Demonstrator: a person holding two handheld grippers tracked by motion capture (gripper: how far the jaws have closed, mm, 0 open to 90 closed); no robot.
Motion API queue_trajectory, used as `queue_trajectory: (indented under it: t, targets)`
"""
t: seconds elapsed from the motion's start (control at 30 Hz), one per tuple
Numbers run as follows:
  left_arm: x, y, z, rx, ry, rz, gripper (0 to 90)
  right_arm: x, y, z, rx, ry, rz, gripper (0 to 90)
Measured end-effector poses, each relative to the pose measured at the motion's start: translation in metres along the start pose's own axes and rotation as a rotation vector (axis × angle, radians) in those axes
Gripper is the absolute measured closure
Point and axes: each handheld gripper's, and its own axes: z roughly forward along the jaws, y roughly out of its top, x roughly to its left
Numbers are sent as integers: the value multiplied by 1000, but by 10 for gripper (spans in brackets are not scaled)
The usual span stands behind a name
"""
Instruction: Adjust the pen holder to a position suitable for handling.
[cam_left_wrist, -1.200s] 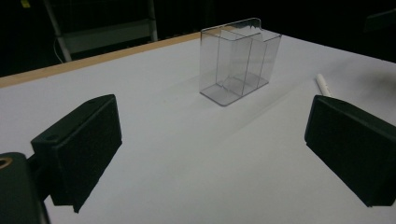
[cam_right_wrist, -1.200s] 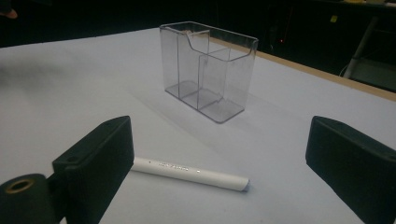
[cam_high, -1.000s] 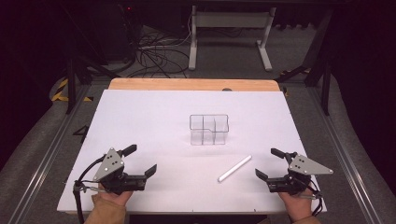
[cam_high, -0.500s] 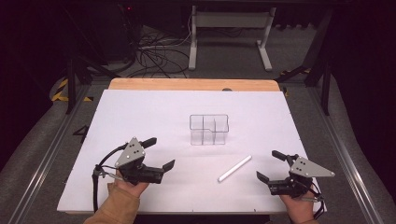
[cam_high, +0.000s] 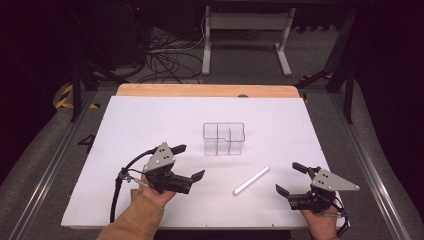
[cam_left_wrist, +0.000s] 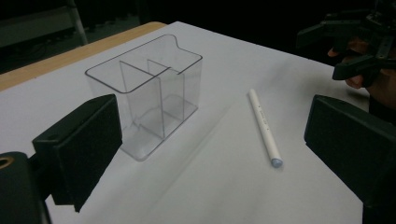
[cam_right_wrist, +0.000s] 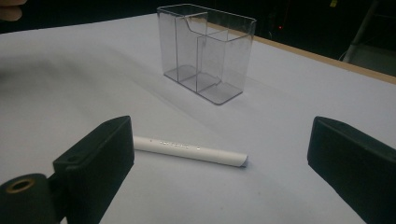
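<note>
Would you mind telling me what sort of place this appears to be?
Probably a lab or data-recording workspace: a white-topped table in a dark room, loose black cables on the floor behind, and a white metal stand.

No legible text, brand or nos. anywhere. White pen (cam_right_wrist: 189, 149) on the worktop has a faint row of tiny marks along its barrel, seen in both claw views, but too small & blurred to read. Yellow/black hazard stripe (cam_high: 63, 96) on the floor at left of the high view, no wording on it.
</note>
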Motion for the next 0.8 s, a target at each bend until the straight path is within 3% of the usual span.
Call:
queue_trajectory:
  t: [0.1, 0.3, 0.5, 0.8]
  targets:
    - [-4, 5, 8, 4, -25, -11, 48, 0, -1, 0, 4, 0, -3, 76]
    - [-15, 15, 23, 5, -59, 6, 48, 1, -2, -1, 5, 3, -3, 76]
    - [-21, 20, 30, 8, -71, 11, 50, 2, -2, -3, 2, 6, 1, 77]
    - [-23, 30, 36, 54, -133, -62, 87, 3, -2, -4, -10, 8, 12, 81]
